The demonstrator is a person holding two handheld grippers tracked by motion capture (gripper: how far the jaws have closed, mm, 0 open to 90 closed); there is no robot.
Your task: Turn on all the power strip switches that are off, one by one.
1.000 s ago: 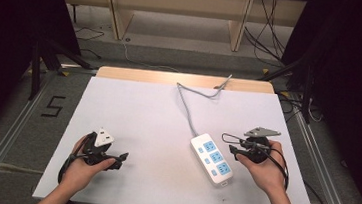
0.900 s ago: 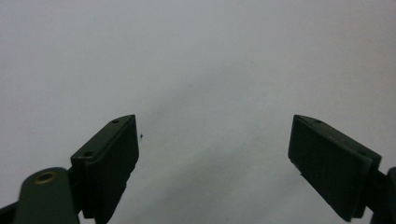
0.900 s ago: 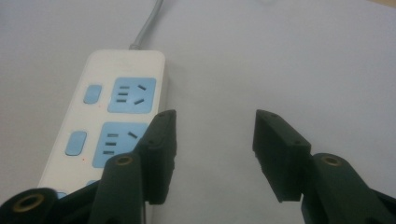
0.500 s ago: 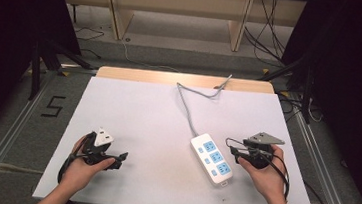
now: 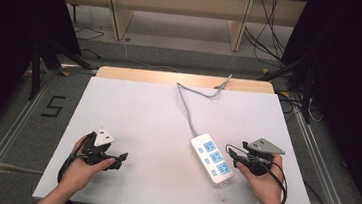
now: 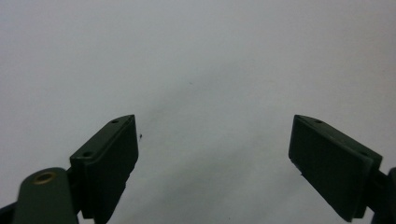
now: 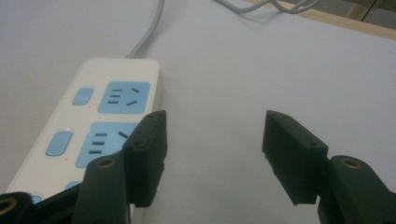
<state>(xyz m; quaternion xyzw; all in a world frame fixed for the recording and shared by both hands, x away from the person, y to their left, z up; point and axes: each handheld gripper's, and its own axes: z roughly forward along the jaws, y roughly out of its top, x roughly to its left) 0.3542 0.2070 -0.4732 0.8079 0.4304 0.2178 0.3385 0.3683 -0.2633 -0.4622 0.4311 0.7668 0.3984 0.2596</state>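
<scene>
Power strip (image 5: 212, 159) on table (image 5: 138, 108), right of centre.

The counter (image 5: 133, 107) wears a matt white, paper-smooth top, with a bare pale wood strip along its far edge. The power strip (image 5: 212, 159) is glossy white plastic with flat blue socket faces; its cord (image 5: 186, 110) looks like smooth grey rubbery sheathing. Each gripper's jaws are matt black plastic.

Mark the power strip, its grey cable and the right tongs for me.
power strip (image 5: 212, 159): high view, middle of its white body.
grey cable (image 5: 185, 108): high view, mid-length stretch.
right tongs (image 7: 212, 154): right gripper view, midway between its tips.
</scene>
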